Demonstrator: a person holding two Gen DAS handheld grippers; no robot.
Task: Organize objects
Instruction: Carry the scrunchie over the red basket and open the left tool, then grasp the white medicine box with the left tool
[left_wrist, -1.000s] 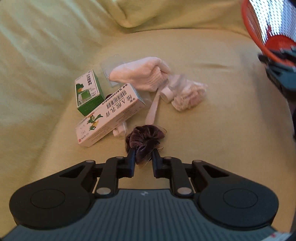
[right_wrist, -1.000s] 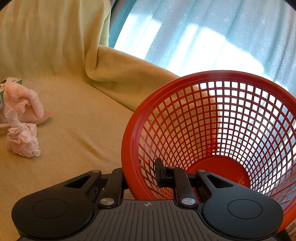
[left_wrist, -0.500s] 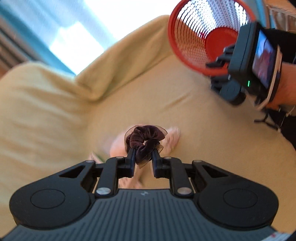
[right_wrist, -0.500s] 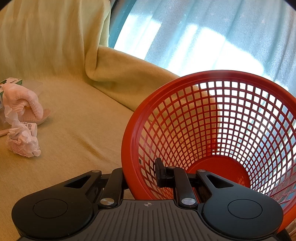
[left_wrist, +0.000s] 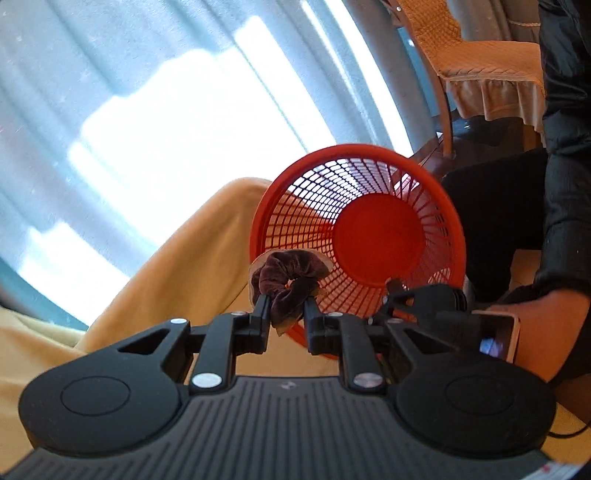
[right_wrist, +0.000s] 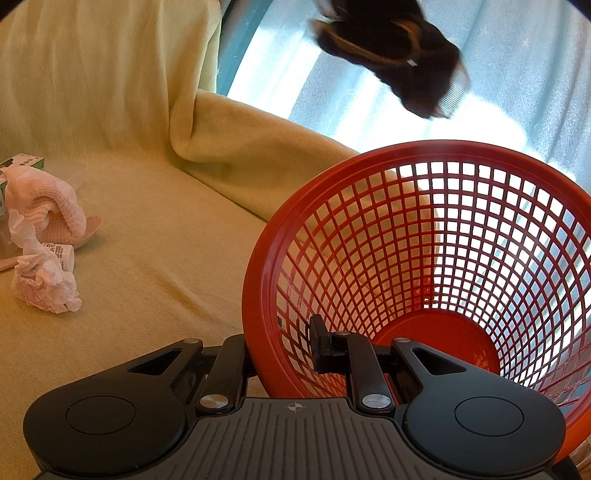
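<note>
The left gripper (left_wrist: 286, 310) is clamped on a dark purple velvet scrunchie (left_wrist: 287, 281), which hangs between its fingers in the air just in front of the lower left rim of the red mesh basket (left_wrist: 448, 206). The basket is tipped so its open mouth faces the left wrist camera, its solid round bottom showing inside. The right gripper (right_wrist: 284, 350) pinches the basket's rim (right_wrist: 255, 280), one finger inside the mesh wall and the other outside it. From the right wrist view, a blurred dark shape (right_wrist: 391, 55) hovers above the basket. Left of the basket, on the yellow-green sofa cover (right_wrist: 155, 266), lie a pink knitted cloth (right_wrist: 55, 206), a crumpled tissue (right_wrist: 40, 284), a small white tube (right_wrist: 61, 253) and a green box (right_wrist: 22, 162)
</note>
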